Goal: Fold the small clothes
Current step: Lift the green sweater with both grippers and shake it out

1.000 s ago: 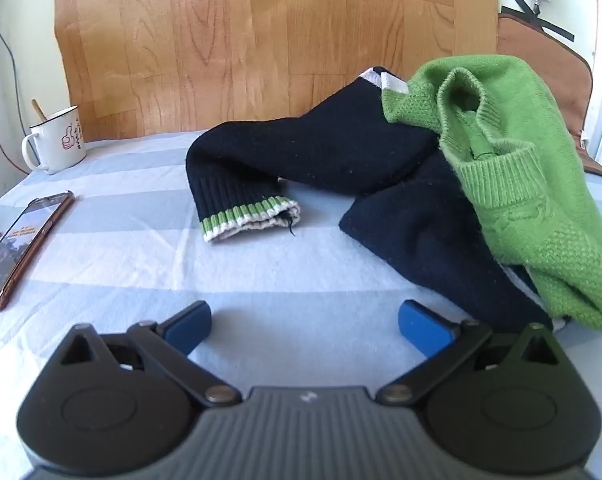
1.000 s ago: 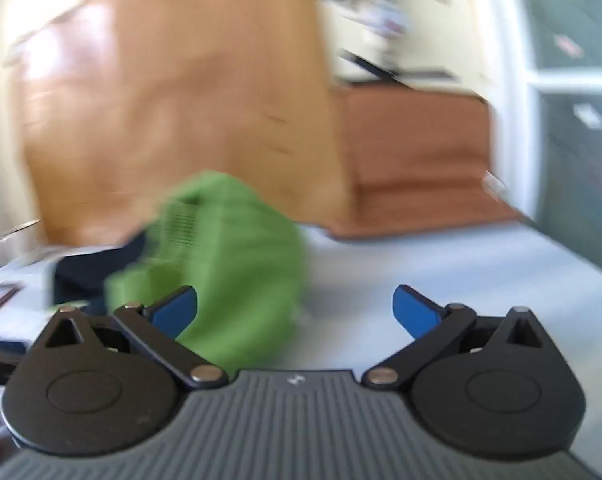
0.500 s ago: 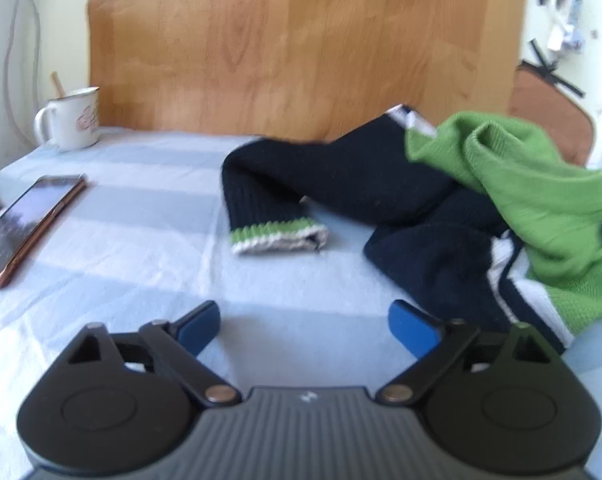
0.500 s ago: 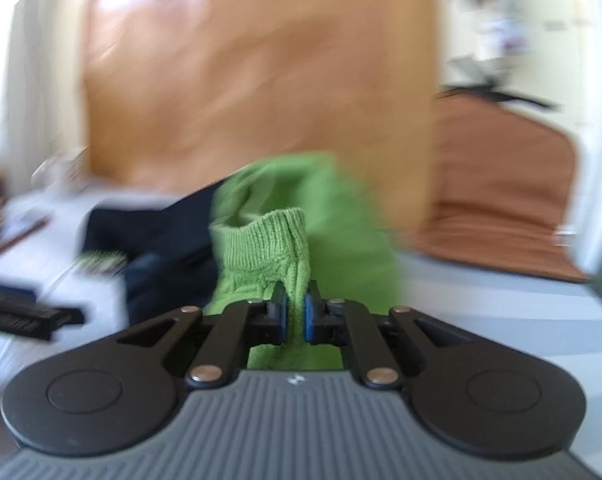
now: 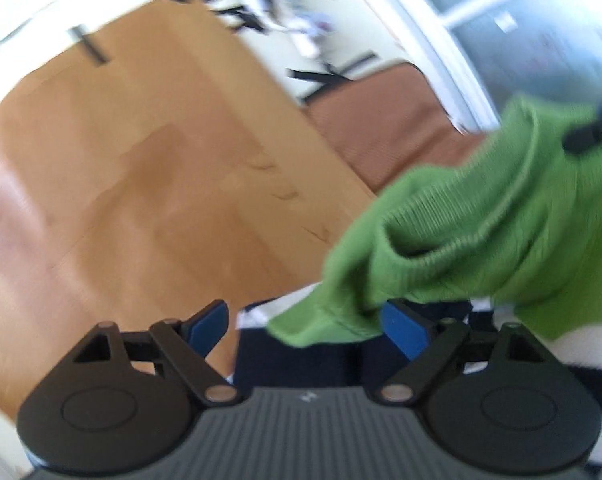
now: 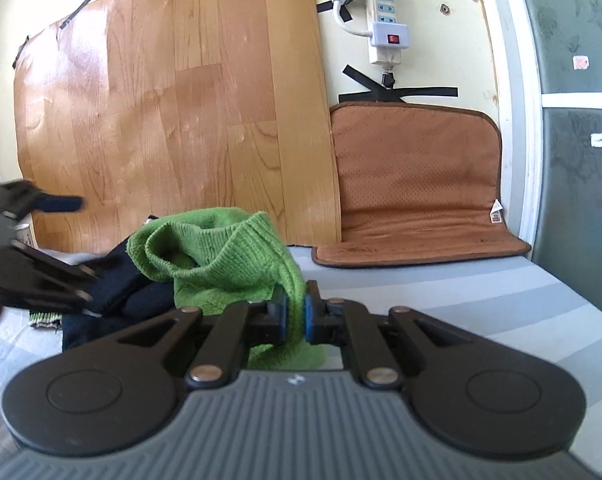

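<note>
No word, number or brand name can be read in either view. The grey ribbed housing of the right gripper [image 6: 293, 322] carries a small pale embossed mark just behind the fingers, too small to make out, and the left gripper [image 5: 307, 324] bears a similar faint mark in the same spot, blurred. A small white tag [image 6: 495, 213] sewn on the edge of the brown perforated leather-like mat [image 6: 417, 184] shows a dark printed symbol that cannot be resolved. Two small stickers, one reddish [image 6: 581, 62] and one white [image 6: 600, 140], sit on the dark frosted glass panel [image 6: 577, 200]; their print is illegible.
</note>
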